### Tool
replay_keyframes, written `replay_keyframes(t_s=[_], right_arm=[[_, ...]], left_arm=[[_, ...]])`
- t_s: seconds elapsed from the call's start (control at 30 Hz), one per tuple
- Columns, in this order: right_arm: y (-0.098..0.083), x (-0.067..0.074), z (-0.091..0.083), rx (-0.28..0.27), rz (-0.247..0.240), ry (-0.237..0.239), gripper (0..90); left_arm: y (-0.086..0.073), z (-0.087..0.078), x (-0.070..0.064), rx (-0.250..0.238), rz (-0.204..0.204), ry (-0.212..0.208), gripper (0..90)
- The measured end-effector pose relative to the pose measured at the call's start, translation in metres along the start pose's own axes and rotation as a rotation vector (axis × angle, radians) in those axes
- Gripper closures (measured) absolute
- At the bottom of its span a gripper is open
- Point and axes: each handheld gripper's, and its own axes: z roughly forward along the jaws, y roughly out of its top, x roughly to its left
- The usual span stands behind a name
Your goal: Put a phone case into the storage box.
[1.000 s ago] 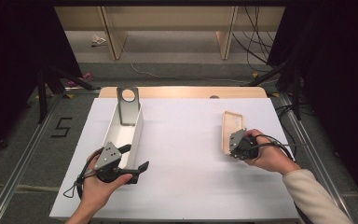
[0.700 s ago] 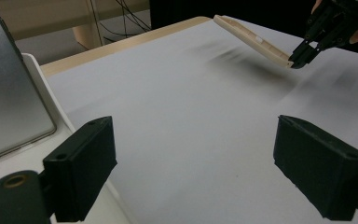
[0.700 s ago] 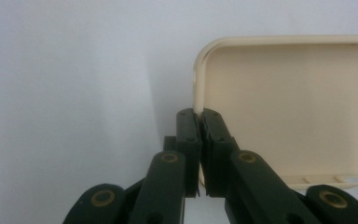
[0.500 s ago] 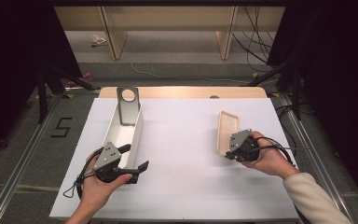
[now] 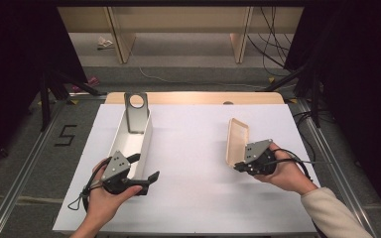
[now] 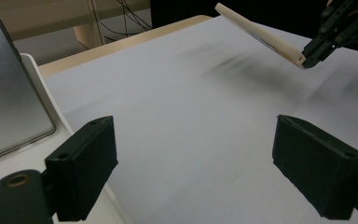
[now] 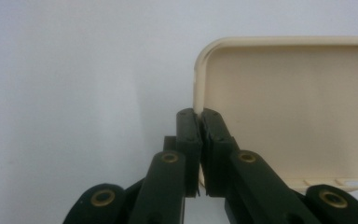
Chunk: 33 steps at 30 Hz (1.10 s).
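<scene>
Right tongs (image 5: 239, 166) pinch the near rim of the cream lid (image 5: 238, 141), jaws pressed together on its thin edge; lid tilted up on its side over the white desk (image 5: 193, 148), well right of the white box (image 5: 136, 136). Left tongs (image 5: 146, 168) spread wide, apparently straddling the box's near wall, though contact is hard to judge. Risk: the grip bites only a narrow lip, so the lid could pivot or slip out when swung; the unclamped box may slide if the lid lands off-square
</scene>
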Motion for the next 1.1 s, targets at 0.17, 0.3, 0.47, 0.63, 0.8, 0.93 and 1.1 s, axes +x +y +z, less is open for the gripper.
replay_keyframes(t_s=[0.17,0.3,0.47,0.63,0.8,0.93,1.1], right_arm=[[0.002,0.004,0.0,-0.015,-0.007,0.007,87.7],[0.005,0.008,0.001,-0.031,-0.015,0.012,87.7],[0.01,0.014,0.002,-0.045,-0.021,0.021,87.7],[0.014,0.018,0.004,-0.06,-0.037,0.029,87.8],[0.017,0.025,0.004,-0.082,-0.043,0.03,87.8],[0.02,0.03,0.004,-0.083,-0.059,0.043,87.8],[0.023,0.035,0.005,-0.08,-0.068,0.06,87.8]], left_arm=[[0.001,0.0,-0.001,-0.002,-0.001,0.002,13.4],[0.005,-0.001,-0.003,-0.012,-0.008,0.001,13.8],[0.01,0.004,-0.012,-0.01,-0.005,-0.015,14.1],[0.021,0.013,-0.018,-0.005,-0.02,-0.041,15.2],[0.037,0.027,-0.027,0.02,-0.011,-0.061,15.4],[0.049,0.046,-0.032,0.058,-0.001,-0.07,16.3],[0.063,0.069,-0.035,0.112,-0.001,-0.086,16.4]])
